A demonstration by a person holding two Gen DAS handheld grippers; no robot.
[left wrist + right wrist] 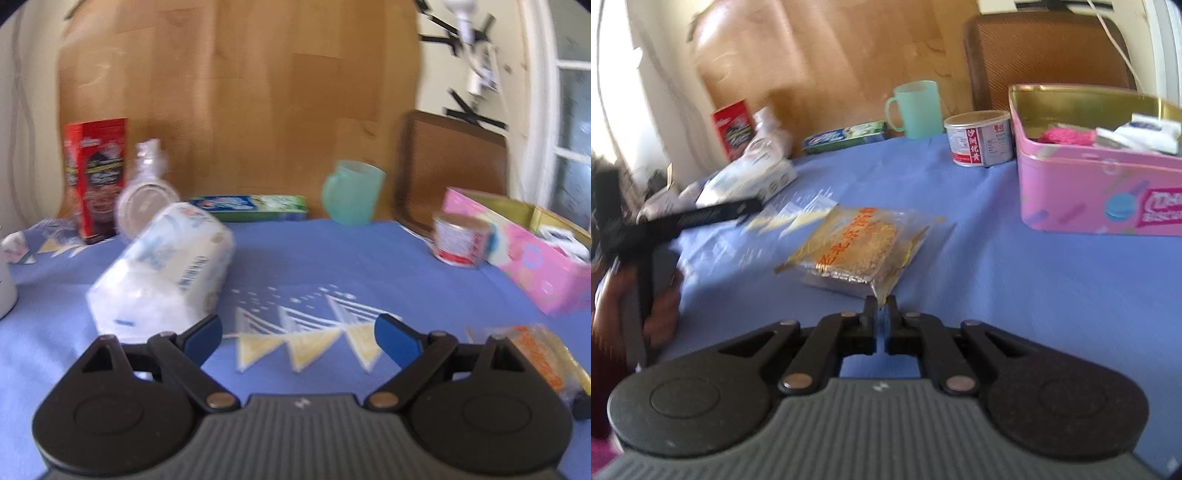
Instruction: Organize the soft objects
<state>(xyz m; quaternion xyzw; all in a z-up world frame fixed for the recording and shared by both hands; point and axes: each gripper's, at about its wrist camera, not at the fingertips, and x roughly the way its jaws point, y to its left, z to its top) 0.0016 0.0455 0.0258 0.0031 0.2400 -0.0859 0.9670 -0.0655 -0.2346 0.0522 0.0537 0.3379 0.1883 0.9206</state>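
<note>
Right gripper (881, 303) is pinched tight on near corner of clear crinkly snack packet w/ orange print (858, 248) — packet lies on blue tablecloth (997, 280), left of pink biscuit tin (1100, 192). Left gripper (298, 341) gapes wide, empty — white soft plastic-wrapped pack (166, 273) just beyond its left finger.

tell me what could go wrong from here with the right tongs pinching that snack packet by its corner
1. The right tongs are shut on only the thin corner of the clear snack packet; the film may slip out or tear when lifted.
2. The packet would likely dangle and swing, and could clip the food can on the way to the pink tin box.
3. The left tongs stand open right beside the white tissue pack and could nudge it.
</note>
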